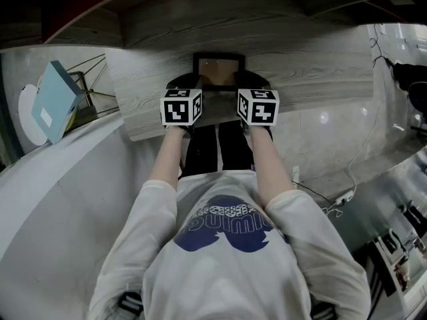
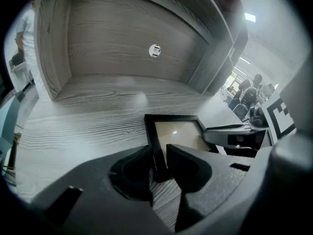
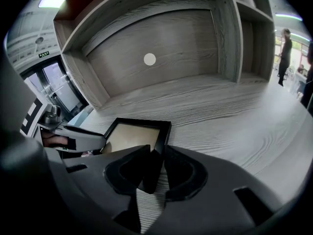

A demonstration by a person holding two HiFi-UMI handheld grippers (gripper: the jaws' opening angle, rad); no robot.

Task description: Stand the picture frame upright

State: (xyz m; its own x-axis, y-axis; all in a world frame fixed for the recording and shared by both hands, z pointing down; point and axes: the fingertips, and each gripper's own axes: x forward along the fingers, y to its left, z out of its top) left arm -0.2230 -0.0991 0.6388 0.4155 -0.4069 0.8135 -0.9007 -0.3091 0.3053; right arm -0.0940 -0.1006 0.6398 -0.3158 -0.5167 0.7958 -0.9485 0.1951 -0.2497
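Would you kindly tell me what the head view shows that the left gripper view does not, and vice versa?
Only the head view: the person's white shirt and forearms. Only the left gripper view: the left gripper, jaws closed on the picture frame, and a round sticker. Both: the frame lying on the wooden shelf.

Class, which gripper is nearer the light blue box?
Left. The left gripper is right of the box, gripping the picture frame; the right gripper grips it farther right.
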